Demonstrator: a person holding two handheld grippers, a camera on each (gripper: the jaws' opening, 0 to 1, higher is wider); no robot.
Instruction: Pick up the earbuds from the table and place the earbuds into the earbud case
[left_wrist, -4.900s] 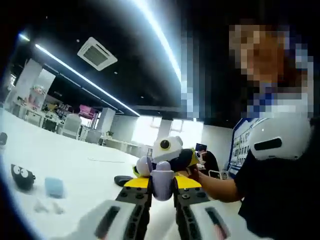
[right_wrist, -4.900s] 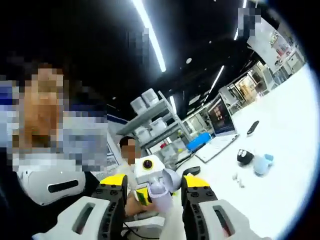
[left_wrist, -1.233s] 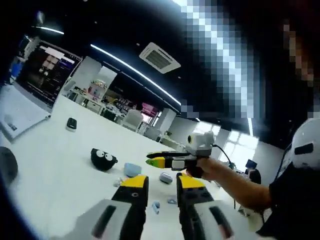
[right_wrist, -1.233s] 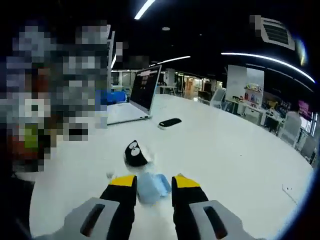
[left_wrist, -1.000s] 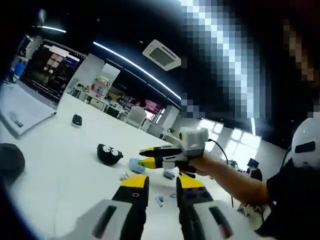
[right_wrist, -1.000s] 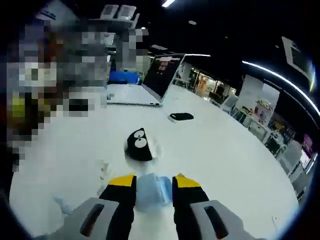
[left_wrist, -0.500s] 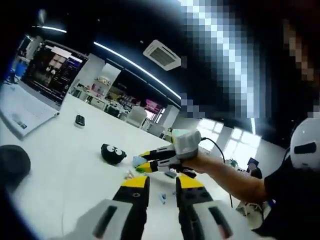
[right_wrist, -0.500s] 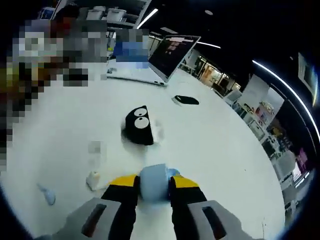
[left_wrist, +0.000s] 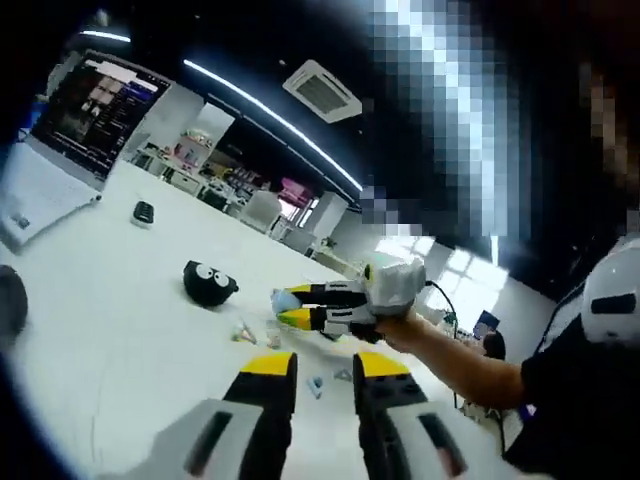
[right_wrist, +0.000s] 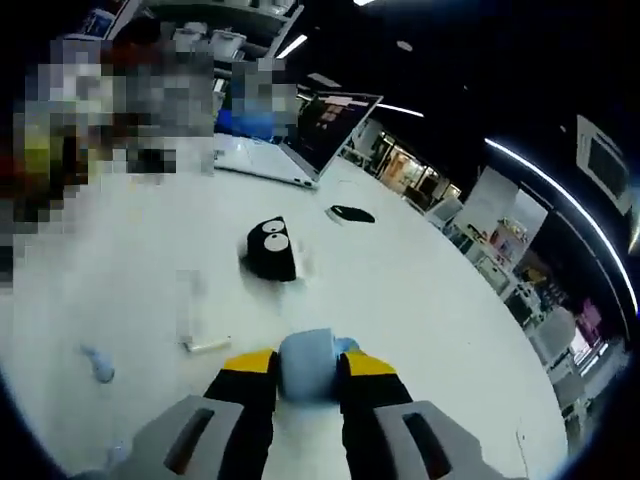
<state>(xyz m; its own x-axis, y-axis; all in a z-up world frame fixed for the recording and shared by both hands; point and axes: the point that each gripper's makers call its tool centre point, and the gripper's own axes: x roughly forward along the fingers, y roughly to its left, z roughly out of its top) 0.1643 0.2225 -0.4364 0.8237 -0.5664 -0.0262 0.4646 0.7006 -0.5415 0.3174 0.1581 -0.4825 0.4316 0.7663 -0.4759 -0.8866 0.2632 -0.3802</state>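
Right tongs (right_wrist: 307, 372) clamped on the pale blue earbud case (right_wrist: 307, 365), held just above the white surface (right_wrist: 420, 290). Black googly-eyed toy (right_wrist: 270, 250) at 12 o'clock of the case, one white earbud (right_wrist: 205, 344) at 9. Left tongs (left_wrist: 311, 372) apart, nothing btwn them.

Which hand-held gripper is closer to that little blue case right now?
The right hand-held gripper: the blue case sits between its jaws. The left hand-held gripper hangs back from it, its jaws apart.
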